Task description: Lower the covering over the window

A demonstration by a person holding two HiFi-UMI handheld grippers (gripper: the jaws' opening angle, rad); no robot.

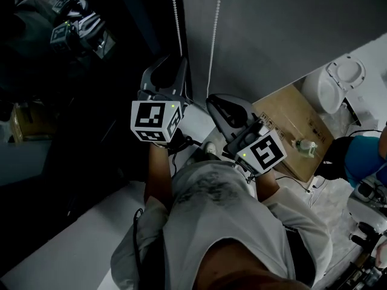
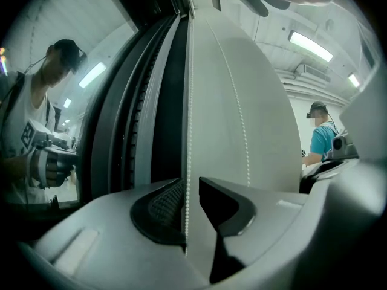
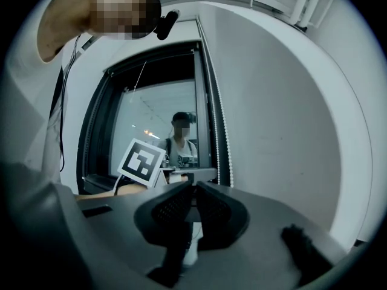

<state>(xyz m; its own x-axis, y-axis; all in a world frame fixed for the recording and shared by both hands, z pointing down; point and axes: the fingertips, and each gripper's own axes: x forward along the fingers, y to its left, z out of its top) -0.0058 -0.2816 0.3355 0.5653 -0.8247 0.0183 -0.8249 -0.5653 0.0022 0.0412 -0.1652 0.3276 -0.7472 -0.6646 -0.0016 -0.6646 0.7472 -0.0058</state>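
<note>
Two strands of white bead chain (image 1: pixel 176 23) hang beside the dark window (image 1: pixel 72 101). In the left gripper view one strand (image 2: pixel 188 132) runs straight down through the gap between the jaws of my left gripper (image 2: pixel 190 189), whose pads stand apart from it. The other strand (image 2: pixel 242 132) hangs to its right against the pale wall. My left gripper (image 1: pixel 172 71) points at the window's edge. Just to its right, my right gripper (image 1: pixel 214 104) is shut, and I see nothing between its jaws (image 3: pixel 193 189). The chains (image 3: pixel 225 132) pass beside it. The glass (image 3: pixel 157 119) is uncovered and reflects me.
A sheet of cardboard (image 1: pixel 296 125) lies on the floor at the right with a small bottle (image 1: pixel 305 145) on it. A white toilet seat (image 1: pixel 338 83) stands beyond it. A person in blue (image 1: pixel 363 159) is at the far right. The grey wall (image 1: pixel 278 29) is close ahead.
</note>
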